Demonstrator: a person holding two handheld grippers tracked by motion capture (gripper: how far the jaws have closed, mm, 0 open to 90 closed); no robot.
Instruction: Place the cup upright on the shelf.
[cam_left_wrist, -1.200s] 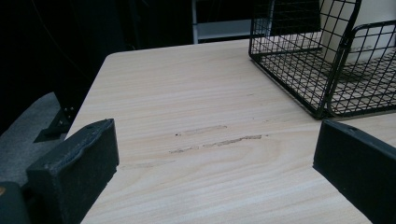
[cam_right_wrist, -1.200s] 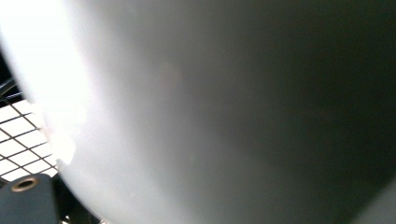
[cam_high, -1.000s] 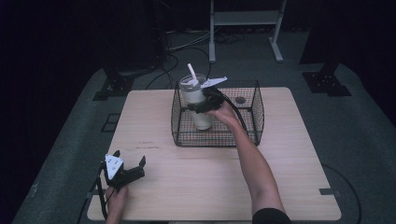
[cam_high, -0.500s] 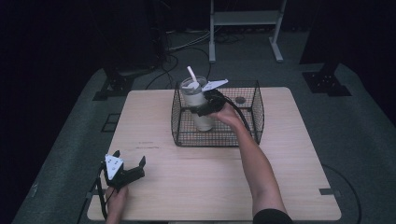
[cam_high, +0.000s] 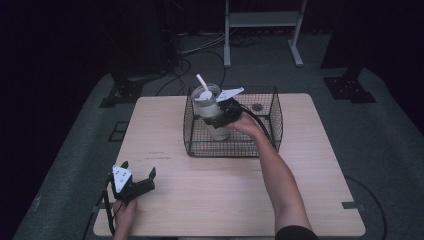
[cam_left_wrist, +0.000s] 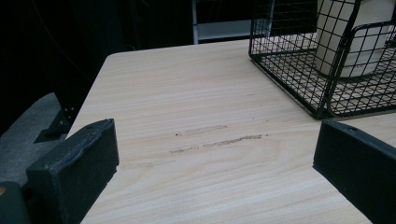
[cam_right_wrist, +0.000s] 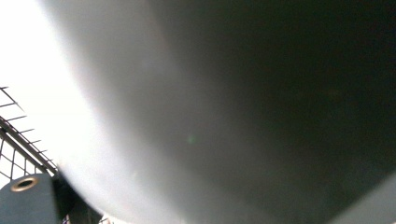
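Observation:
A white tumbler (cam_high: 214, 112) with a white straw (cam_high: 202, 82) stands in the left part of a black wire basket (cam_high: 272, 117) at the back middle of the wooden table (cam_high: 220, 195). My right gripper (cam_high: 220, 117) reaches into the basket from the right and is shut on the tumbler's side. The tumbler's wall (cam_right_wrist: 210, 116) sits very close in the right gripper view. My left gripper (cam_high: 135, 182) rests low near the table's front left corner, open and holding nothing. In the left gripper view its jaws stand wide apart, with the basket (cam_left_wrist: 289, 65) and tumbler (cam_left_wrist: 359, 37) ahead to the right.
A small dark round thing (cam_high: 257, 106) lies on the basket floor behind the right hand. A white metal stand (cam_high: 260, 20) and cables are on the floor beyond the table. Bare tabletop stretches between the left gripper and the basket.
The right gripper and the tumbler have shifted only slightly inside the basket. The left gripper has stayed in place.

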